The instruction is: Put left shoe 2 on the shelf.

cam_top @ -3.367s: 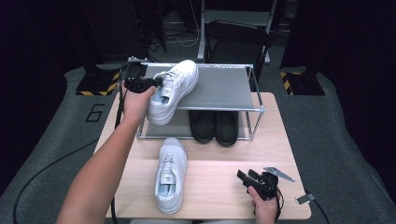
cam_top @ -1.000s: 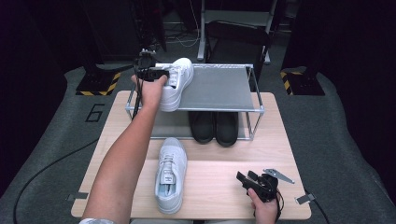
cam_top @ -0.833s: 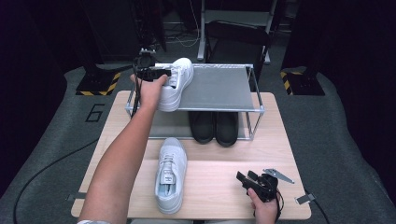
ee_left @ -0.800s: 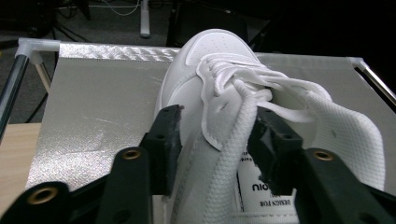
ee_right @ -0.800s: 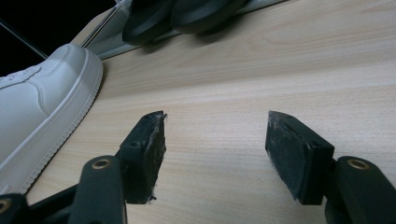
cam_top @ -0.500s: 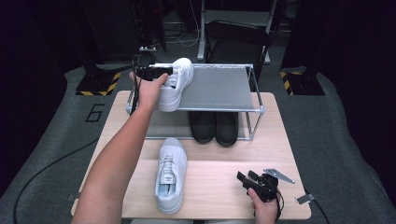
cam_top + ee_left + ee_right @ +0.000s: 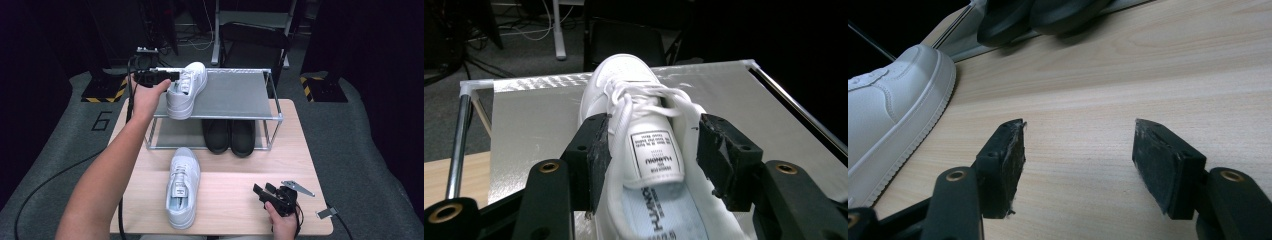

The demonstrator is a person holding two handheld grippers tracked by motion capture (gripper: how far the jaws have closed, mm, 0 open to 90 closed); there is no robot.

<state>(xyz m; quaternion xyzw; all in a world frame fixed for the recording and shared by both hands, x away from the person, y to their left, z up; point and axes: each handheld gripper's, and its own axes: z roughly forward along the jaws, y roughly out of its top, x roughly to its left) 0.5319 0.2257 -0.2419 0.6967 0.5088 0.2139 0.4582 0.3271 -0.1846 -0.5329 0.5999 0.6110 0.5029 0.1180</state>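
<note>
Black shoes [image 7: 230,135] sit half hidden under the rack shelf [image 7: 235,95]; tongue label [image 7: 656,155] print seems unreadable.

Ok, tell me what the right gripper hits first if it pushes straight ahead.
Probably nothing soon: the right gripper points along bare table; the black shoes lie farthest along that line, depth unclear.

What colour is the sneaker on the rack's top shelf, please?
White sneaker, clearest in the left gripper view.

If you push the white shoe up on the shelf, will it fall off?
Maybe. The white shoe on the shelf has its heel poking past the top shelf edge, so a nudge toward the person might tip it. Its flat sole probably won't roll. The laces look floppy; the upper probably dents if squeezed.
</note>
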